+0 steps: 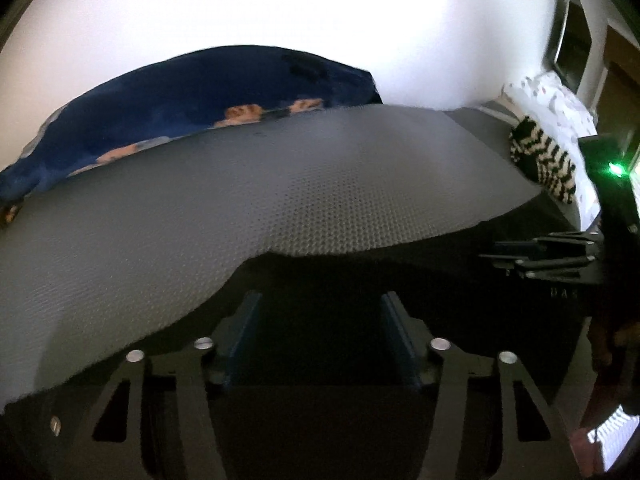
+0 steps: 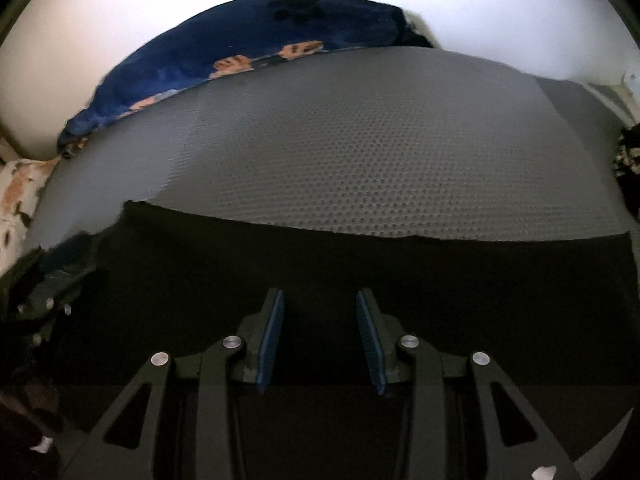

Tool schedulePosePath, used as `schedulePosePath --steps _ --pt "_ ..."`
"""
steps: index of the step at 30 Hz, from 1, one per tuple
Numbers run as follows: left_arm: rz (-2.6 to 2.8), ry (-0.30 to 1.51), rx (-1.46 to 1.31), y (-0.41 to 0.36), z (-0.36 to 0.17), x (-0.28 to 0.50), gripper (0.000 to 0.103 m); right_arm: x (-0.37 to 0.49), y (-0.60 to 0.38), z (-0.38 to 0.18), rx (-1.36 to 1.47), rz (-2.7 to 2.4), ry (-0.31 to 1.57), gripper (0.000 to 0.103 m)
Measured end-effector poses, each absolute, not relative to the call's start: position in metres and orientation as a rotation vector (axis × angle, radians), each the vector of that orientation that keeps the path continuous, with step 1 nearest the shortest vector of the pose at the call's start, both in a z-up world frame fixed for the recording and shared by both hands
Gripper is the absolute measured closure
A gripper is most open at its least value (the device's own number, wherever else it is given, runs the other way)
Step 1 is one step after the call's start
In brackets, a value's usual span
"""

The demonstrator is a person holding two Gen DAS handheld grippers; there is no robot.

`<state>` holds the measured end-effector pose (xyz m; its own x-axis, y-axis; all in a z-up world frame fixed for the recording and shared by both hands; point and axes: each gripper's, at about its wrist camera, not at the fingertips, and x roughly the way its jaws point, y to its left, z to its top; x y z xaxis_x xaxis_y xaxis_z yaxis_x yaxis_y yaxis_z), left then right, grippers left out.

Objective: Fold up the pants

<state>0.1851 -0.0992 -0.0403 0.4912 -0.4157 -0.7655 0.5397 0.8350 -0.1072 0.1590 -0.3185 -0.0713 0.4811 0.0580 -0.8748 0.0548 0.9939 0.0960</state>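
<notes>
Flat black pants (image 2: 320,264) lie along the dimpled grey mat's (image 2: 360,152) near edge; left gripper (image 1: 320,320) and right gripper (image 2: 320,320) spread, empty.

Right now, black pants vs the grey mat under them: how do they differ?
The black pants are dark and smooth, with no visible pattern; the grey mat is lighter with a dimpled texture. The pants cover only the near side, while the mat spreads wide to the blue blanket. The pants' edge is wavy, the mat's straighter. Both lie flat.
</notes>
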Motion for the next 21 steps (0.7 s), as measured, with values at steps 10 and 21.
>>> schedulePosePath --steps 10,21 --pt "-0.535 0.921 0.18 -0.112 -0.067 0.208 0.067 0.178 -0.35 -0.081 0.157 -0.087 1.01 0.069" --pt "-0.485 0.908 0.233 -0.114 -0.051 0.184 0.051 0.168 -0.359 -0.061 0.208 -0.064 0.994 0.054"
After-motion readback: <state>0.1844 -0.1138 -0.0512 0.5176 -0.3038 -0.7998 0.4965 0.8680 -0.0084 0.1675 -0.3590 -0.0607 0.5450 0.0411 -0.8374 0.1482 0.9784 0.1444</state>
